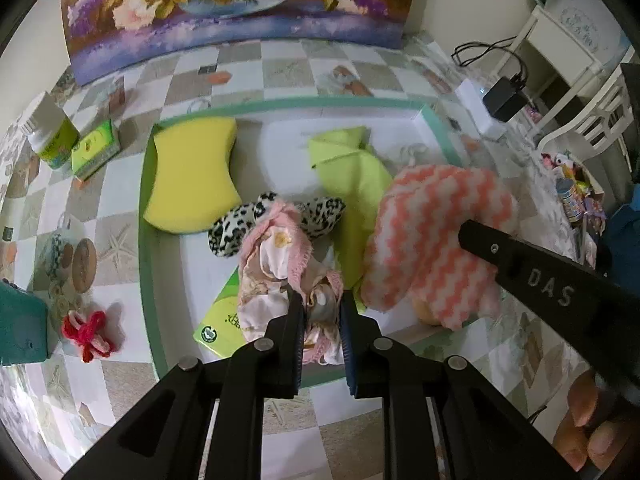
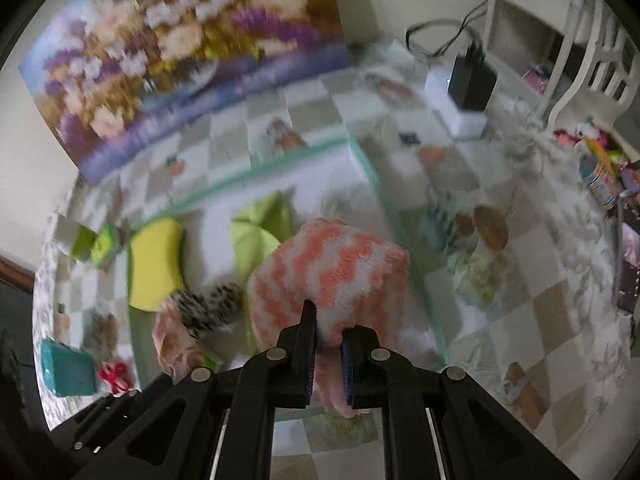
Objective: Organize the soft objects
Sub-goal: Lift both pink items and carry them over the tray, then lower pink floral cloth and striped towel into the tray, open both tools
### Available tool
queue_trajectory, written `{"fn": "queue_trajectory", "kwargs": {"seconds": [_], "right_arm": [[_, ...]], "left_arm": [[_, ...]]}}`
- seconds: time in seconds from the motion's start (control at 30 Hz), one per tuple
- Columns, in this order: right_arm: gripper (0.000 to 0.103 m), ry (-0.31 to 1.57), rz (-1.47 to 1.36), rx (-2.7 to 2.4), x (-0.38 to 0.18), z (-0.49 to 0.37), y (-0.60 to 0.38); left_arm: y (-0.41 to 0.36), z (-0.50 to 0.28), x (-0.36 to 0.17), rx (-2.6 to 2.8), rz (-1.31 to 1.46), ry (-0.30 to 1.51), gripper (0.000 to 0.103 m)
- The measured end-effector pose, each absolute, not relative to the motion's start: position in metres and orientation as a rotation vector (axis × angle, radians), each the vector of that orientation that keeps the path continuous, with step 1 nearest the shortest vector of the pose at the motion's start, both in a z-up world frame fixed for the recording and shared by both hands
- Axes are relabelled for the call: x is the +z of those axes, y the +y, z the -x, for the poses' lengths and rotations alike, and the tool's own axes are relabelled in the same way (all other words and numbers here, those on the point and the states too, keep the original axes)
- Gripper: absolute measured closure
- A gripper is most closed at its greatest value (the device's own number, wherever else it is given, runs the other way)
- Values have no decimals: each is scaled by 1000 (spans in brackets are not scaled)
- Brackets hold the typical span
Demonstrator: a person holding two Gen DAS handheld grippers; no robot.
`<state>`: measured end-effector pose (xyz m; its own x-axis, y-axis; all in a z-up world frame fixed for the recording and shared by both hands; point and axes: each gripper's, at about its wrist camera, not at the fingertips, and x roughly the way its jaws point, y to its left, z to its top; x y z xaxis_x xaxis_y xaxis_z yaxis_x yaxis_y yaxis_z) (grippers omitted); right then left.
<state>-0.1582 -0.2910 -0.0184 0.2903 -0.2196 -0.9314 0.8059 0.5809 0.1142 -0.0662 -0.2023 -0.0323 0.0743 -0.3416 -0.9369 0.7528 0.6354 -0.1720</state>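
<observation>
While both grippers hang over green-rimmed tray (image 1: 146, 240): left gripper (image 1: 320, 316) clamped on pink-trimmed floral cloth (image 1: 276, 264), right gripper (image 2: 326, 350) pinching coral-white zigzag fuzzy cloth (image 2: 332, 272). Yellow sponge (image 1: 190, 178), lime cloth (image 1: 352, 168), leopard-print piece (image 1: 236, 224) lying in tray.

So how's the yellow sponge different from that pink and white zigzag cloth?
The yellow sponge is plain, smooth and lies flat, untouched, in the green-rimmed tray. The zigzag cloth is fluffy, striped coral and white, bunched up and pinched in the right gripper, hanging above the tray. The sponge keeps a firm curved outline; the cloth droops. Both are soft items.
</observation>
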Motion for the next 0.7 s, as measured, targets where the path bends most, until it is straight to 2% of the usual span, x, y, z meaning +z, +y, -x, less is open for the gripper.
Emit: {"fn": "queue_trajectory", "kwargs": {"seconds": [0.37, 0.7], "right_arm": [[89, 1172, -714, -739, -64, 154, -297], [86, 1198, -692, -742, -62, 150, -297]], "left_arm": [[-208, 64, -60, -814, -452, 1297, 85], [-208, 59, -71, -782, -465, 1328, 84]]}}
